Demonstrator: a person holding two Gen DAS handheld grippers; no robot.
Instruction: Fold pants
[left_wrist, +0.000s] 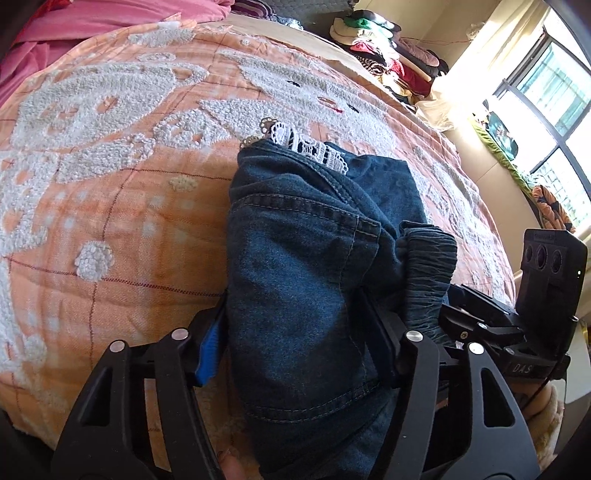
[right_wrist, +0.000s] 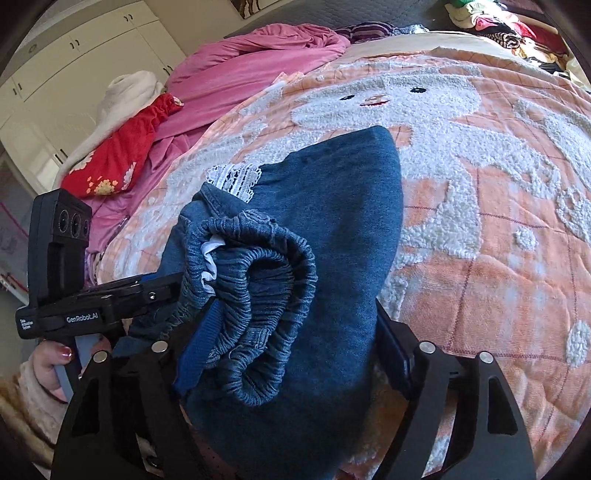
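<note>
**Folded denim pants bundled between both grippers, over the bedspread**

Pants (left_wrist: 306, 258): dark blue denim, folded into a thick, lumpy bundle. Contrast stitching along seams and a pocket edge. Gathered elastic waistband (right_wrist: 258, 302), ribbed and puckered, curls into a loop on the near side in the right wrist view. White lace trim (left_wrist: 306, 146) with openwork scallops pokes out at the far end of the bundle. A bit of white fabric shows inside the waistband loop.

Bundle lies on or just above the bedspread (left_wrist: 110, 221); contact cannot be told. Bedspread is peach-orange with thin dark red grid lines and raised white tufted, nubby cartoon figures. Behind it a crumpled pink blanket (right_wrist: 251, 62), a red floral cloth (right_wrist: 118, 155), and a heap of mixed clothes (left_wrist: 388, 55) near the window (left_wrist: 546, 92).

Left gripper (left_wrist: 303, 332): black plastic fingers, blue pad (left_wrist: 208, 347) on the left finger. Jaws partway open, straddling the denim, both fingers up against the cloth sides. Looks like a grip on the pants, angled downward toward the bed.

Right gripper (right_wrist: 295, 339): black fingers either side of the bundle, jaws fairly wide, waistband bunched against the left finger, right finger against the denim edge. Also gripping the pants, pitched downward.

Each view shows the other gripper's body alongside. In the right wrist view, a hand (right_wrist: 55, 373) in a fuzzy cream sleeve, with painted nails, holds the left gripper's handle.
</note>
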